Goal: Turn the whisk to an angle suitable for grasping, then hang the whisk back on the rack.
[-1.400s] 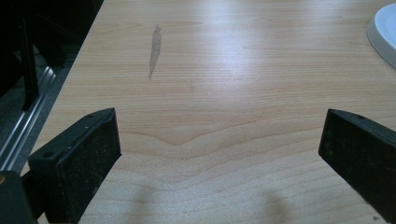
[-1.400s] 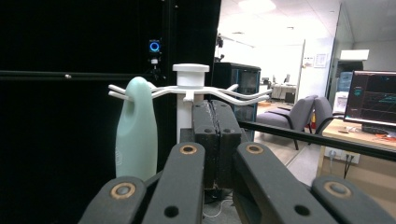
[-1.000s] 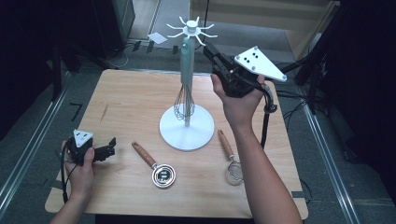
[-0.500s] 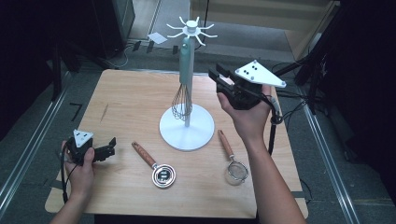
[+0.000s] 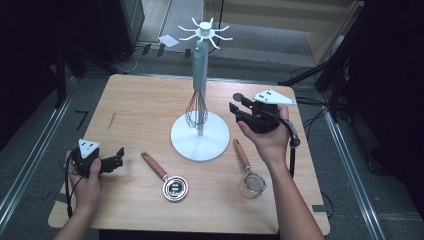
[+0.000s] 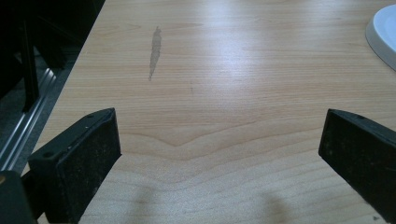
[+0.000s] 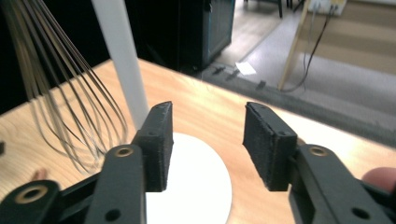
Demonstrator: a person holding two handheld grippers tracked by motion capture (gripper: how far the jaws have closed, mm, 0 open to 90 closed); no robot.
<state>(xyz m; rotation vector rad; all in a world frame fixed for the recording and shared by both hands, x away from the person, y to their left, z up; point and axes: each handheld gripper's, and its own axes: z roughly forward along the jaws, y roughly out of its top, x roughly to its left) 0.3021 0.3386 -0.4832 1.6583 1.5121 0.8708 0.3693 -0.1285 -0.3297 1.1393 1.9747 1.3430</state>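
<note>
The right gripper [image 7: 205,144], jaws part-open and empty, hangs just right of the whisk [image 7: 60,88], whose wires it could snag, while the left gripper [image 6: 219,158] gapes wide over bare tabletop [image 6: 224,70].

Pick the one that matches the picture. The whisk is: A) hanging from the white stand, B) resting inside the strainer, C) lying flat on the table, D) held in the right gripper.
A: the whisk hangs by its teal handle from a top hook of the white stand, wires down above the round base, and the right gripper beside it holds nothing.
</note>
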